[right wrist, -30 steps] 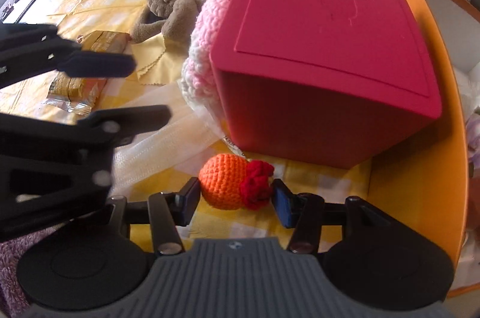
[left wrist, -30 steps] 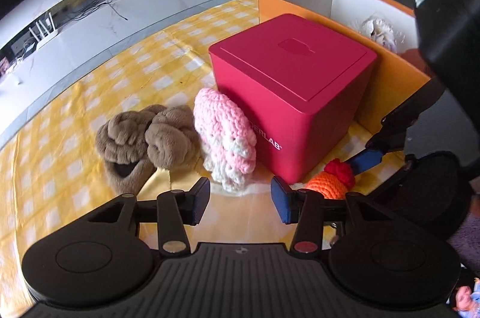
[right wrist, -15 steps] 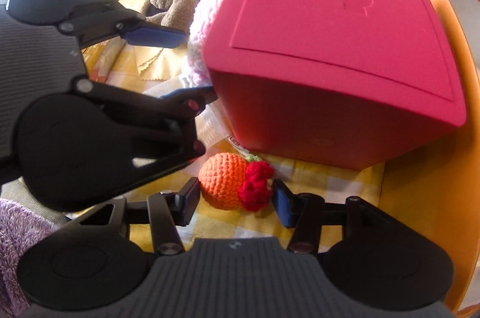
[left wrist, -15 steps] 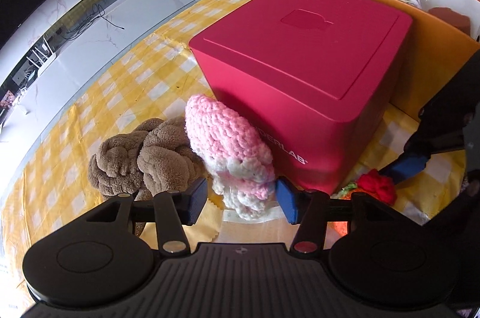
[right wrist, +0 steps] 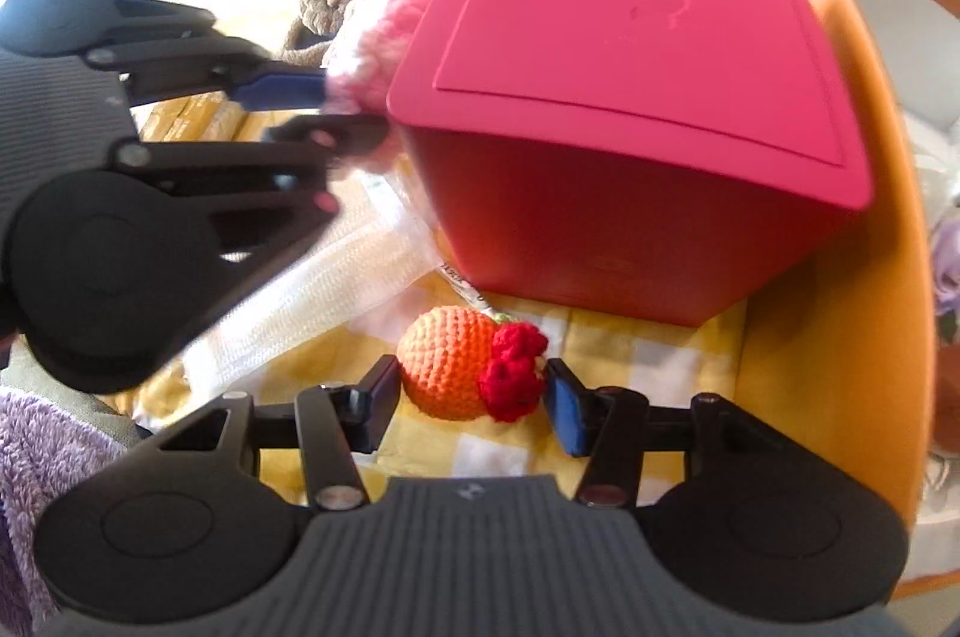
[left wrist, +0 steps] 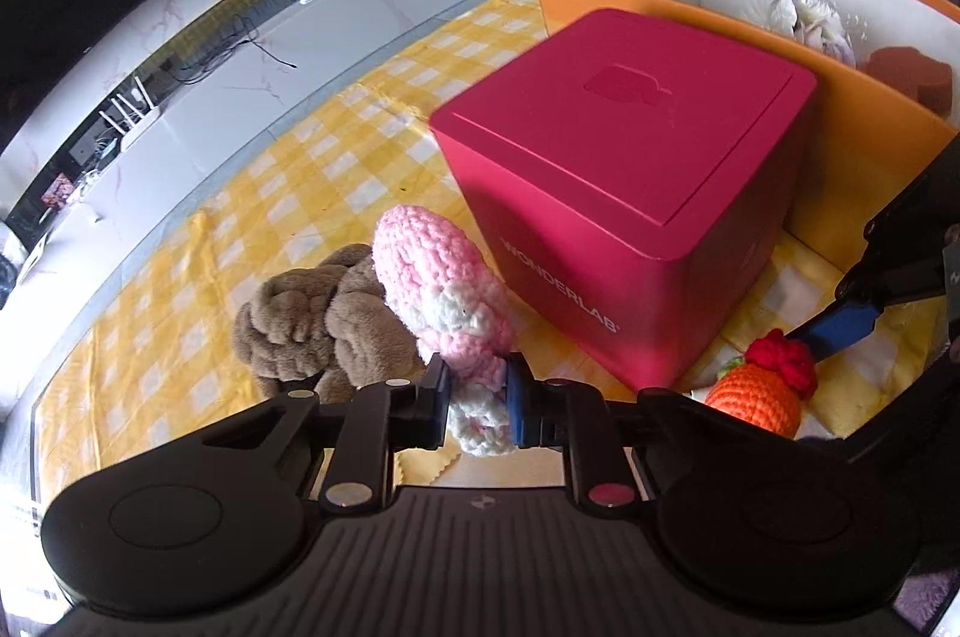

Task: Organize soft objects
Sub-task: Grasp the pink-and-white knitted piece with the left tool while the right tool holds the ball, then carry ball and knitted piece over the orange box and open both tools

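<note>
Nearest the left wrist camera, the left gripper [left wrist: 478,400] is seen with its jaws just narrowed onto the lower, white-edged end of the pink and white crocheted soft toy [left wrist: 441,313], whose yarn bulges between the pads; it is judged to be pinched, and the rest of the toy leans up and away toward the big magenta lidded box [left wrist: 624,211]. The hold is best confirmed as biting into the body of the yarn and not merely a loose fringe before any lift is made, since a soft knit is likely to stretch and slip. The lift would be best made straight up first, so that the toy is not dragged against the box wall or the brown plush knotted toy [left wrist: 318,319] touching it on the far left side. In the right wrist view, the right gripper [right wrist: 471,400] is held about half open around the orange crocheted fruit with a red tuft [right wrist: 465,367], which rests on the yellow checked cloth of the surface [right wrist: 630,349]; the pads stand just beside it on both sides, and firm contact cannot be confirmed. A centred squeeze across the orange body rather than the tuft would be safer. Beyond the box, the orange-walled open bin [left wrist: 780,30], already holding pale soft things, is judged the likely destination.
</note>
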`<state>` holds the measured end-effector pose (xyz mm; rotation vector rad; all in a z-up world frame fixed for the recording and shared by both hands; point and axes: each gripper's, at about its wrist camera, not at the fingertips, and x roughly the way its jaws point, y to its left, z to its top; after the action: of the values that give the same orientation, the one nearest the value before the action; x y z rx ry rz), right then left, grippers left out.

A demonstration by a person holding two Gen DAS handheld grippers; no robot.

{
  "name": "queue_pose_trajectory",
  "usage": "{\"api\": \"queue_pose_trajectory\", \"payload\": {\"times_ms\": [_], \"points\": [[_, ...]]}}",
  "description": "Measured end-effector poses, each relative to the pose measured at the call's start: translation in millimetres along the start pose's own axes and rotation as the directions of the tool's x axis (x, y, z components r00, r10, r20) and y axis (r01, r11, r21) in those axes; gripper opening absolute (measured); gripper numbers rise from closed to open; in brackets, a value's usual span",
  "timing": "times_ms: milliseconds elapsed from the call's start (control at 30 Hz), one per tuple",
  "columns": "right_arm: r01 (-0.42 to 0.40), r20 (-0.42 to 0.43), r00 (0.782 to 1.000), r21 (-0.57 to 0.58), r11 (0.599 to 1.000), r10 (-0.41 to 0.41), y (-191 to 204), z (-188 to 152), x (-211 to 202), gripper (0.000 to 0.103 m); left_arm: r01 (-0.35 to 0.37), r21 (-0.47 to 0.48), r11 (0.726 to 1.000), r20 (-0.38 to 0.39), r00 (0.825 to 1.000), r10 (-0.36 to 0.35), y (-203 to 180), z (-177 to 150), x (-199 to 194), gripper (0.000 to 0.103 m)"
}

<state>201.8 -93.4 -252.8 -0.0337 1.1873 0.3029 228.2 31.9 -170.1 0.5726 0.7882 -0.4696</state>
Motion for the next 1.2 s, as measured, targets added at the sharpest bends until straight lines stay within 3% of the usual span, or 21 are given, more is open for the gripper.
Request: {"api": "queue_pose_trajectory", "payload": {"times_ms": [400,667,1033,1200], "points": [[-0.013,0.084,0.996,-0.007,1.000,0.013,3,-24,-44,0.052,-0.058,-0.080,0.995,0.018,0.998,0.060,-6,-11,-72,0.020],[-0.021,0.161,0.987,-0.029,0.999,0.025,16,-42,-87,0.052,-0.099,-0.076,0.992,0.023,0.995,0.101,-16,-18,-111,0.020],[-0.018,0.301,0.953,-0.013,1.000,0.021,0,-83,-152,0.052,-0.126,-0.030,0.992,0.109,0.986,0.128,-53,-4,-169,0.020],[-0.007,0.362,0.932,0.008,1.000,0.003,-25,-107,-183,0.052,-0.069,-0.039,0.997,0.158,0.985,0.074,-71,12,-188,0.020]]}}
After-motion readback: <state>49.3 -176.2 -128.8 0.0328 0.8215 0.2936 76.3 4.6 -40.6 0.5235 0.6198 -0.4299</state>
